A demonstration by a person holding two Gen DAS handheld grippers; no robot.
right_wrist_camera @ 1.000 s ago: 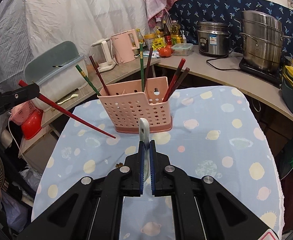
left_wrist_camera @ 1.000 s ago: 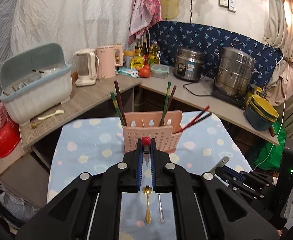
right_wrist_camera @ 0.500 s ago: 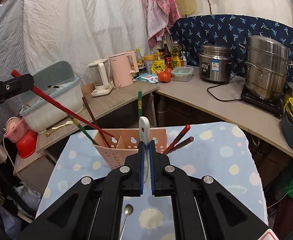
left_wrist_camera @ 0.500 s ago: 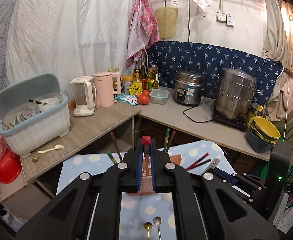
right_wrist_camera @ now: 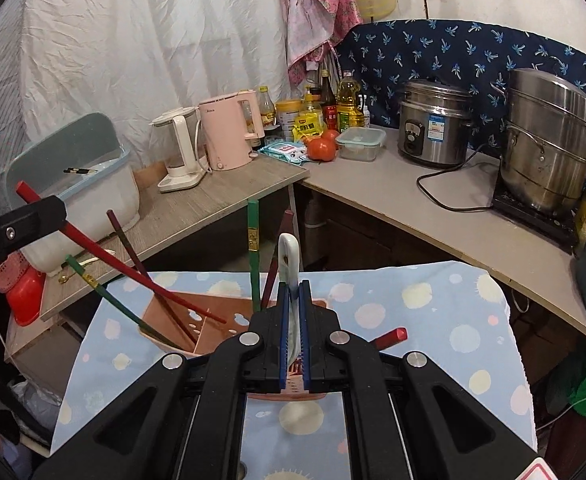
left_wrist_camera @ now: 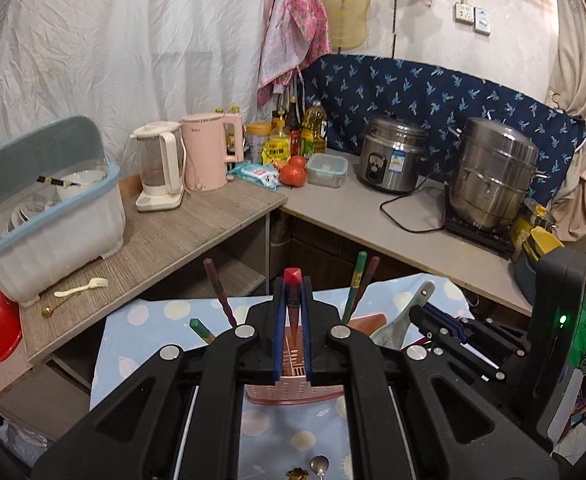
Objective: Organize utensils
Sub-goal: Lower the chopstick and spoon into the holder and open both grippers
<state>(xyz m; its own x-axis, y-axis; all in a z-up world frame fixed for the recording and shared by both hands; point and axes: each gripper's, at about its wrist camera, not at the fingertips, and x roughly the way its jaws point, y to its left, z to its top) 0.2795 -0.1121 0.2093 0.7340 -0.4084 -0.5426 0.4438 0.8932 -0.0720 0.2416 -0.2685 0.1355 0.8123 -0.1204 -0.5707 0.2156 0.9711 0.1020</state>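
Both grippers have advanced over the pink perforated plastic utensil caddy (right_wrist_camera: 213,320) on the desk: left jaws pinching a red chopstick (left_wrist_camera: 293,304), right jaws pinching a pale ceramic spoon (right_wrist_camera: 289,264), ready to drop in.

— What are you seeing at the frame's centre?
— You're looking at the utensil caddy (right_wrist_camera: 213,320) sitting on the table (right_wrist_camera: 433,320); the counter (right_wrist_camera: 413,200) is running behind, kettles (right_wrist_camera: 229,132) upper left, cookers (right_wrist_camera: 433,124) upper right.
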